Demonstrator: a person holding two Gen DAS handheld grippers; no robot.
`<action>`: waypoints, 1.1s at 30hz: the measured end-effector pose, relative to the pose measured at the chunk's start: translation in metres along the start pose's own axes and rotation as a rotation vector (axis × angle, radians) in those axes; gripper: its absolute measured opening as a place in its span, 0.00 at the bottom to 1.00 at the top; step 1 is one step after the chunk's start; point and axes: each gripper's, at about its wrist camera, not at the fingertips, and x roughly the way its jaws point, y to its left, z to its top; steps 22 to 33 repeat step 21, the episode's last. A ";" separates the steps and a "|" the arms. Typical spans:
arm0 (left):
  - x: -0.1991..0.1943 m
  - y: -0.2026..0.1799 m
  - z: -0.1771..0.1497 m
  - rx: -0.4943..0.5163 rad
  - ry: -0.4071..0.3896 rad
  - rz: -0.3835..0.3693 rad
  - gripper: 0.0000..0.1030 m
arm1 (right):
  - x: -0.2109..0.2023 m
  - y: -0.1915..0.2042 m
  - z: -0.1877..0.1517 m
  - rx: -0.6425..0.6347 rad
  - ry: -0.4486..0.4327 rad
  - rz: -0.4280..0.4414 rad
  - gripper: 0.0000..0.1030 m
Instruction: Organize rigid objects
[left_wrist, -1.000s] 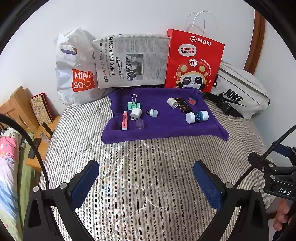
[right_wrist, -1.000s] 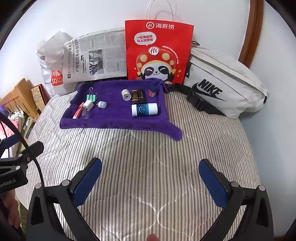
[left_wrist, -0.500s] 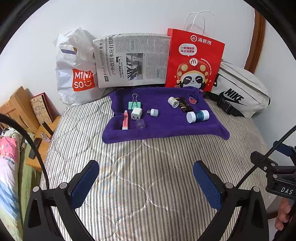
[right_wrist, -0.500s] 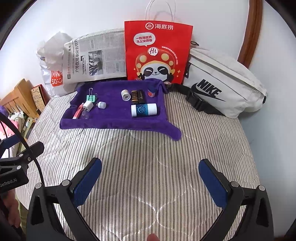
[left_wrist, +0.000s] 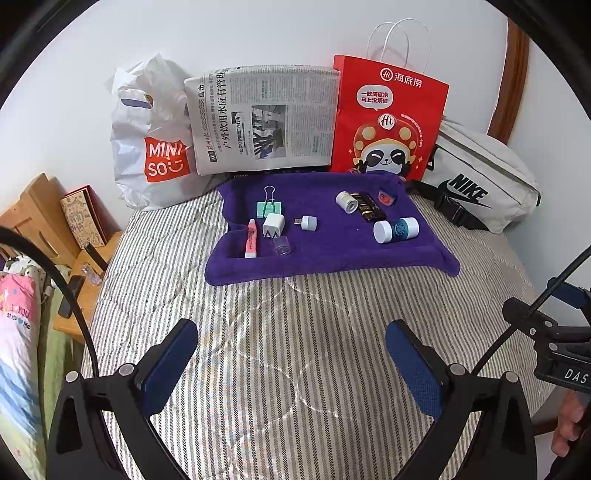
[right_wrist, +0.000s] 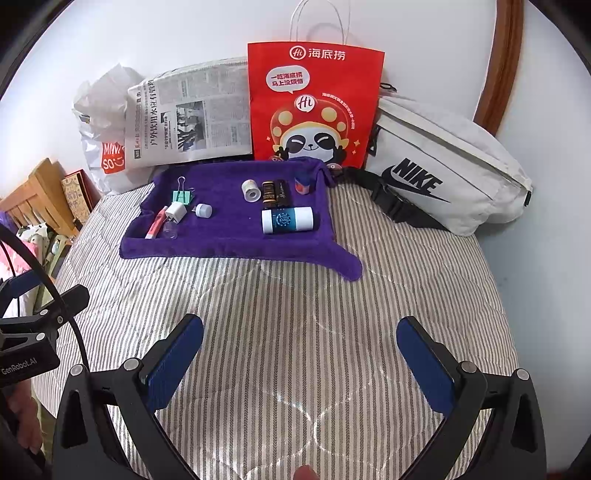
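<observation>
A purple towel (left_wrist: 332, 251) (right_wrist: 229, 240) lies on the striped bed. On it lie a green binder clip (left_wrist: 269, 206), a white charger plug (left_wrist: 273, 225), a pink tube (left_wrist: 251, 243), a clear cap (left_wrist: 281, 246), a small white USB light (left_wrist: 308, 222), a white roll (left_wrist: 346, 202), dark tubes (left_wrist: 367, 206), a red-blue piece (left_wrist: 386, 196) and a teal-and-white bottle (left_wrist: 396, 229) (right_wrist: 287, 220). My left gripper (left_wrist: 291, 363) and right gripper (right_wrist: 300, 356) are open and empty over the bed, well short of the towel.
Against the wall stand a white Miniso bag (left_wrist: 151, 147), a newspaper (left_wrist: 266, 118), a red panda paper bag (left_wrist: 388, 122) and a white Nike waist bag (left_wrist: 480, 177). A wooden bedside stand with a book (left_wrist: 81, 221) is at the left.
Both grippers have drifted very slightly; the scene sits a touch lower in the left wrist view. Nothing on the towel has moved.
</observation>
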 end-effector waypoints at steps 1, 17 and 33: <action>0.000 0.000 0.000 0.001 -0.001 0.000 1.00 | 0.000 0.000 0.000 0.000 -0.001 0.000 1.00; 0.000 0.001 0.002 0.009 0.002 -0.001 1.00 | -0.001 0.000 0.002 -0.003 0.000 -0.001 1.00; 0.002 0.001 0.004 0.004 -0.001 0.000 1.00 | 0.002 0.000 0.002 -0.002 0.003 -0.003 1.00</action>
